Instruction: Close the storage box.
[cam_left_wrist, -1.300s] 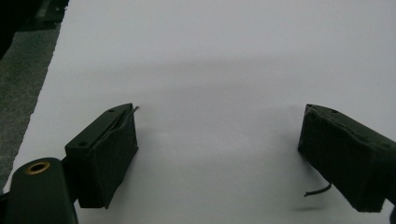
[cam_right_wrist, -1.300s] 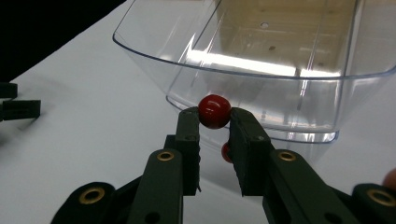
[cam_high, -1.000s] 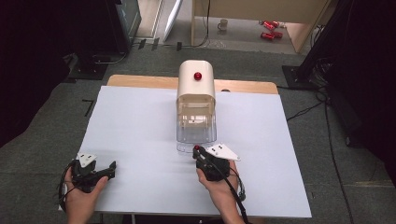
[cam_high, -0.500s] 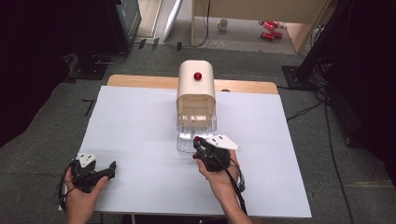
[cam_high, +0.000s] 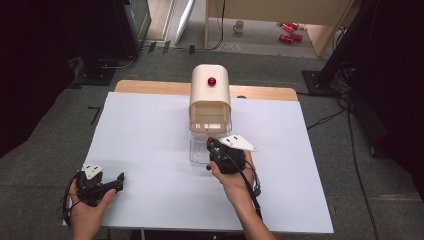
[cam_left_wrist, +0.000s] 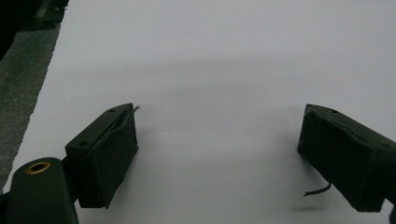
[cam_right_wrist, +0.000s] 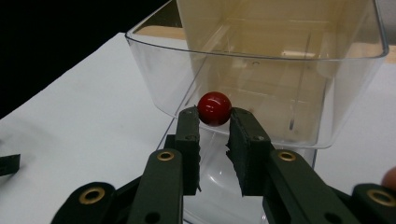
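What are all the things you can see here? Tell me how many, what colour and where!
Cream box: one, cream with a red knob on top, at the far middle of the table.
Clear drawer: one, see-through, sticking out from the cream box toward the person.
Red ball: one, red, on the clear drawer's front, between the right tongs' jaws.
Table cover: one, white, spread over the table.
Mug: one, pale, on the floor far behind.
Left tongs: black, wide open, at the table's near left.
Right tongs: black, closed on the red ball.
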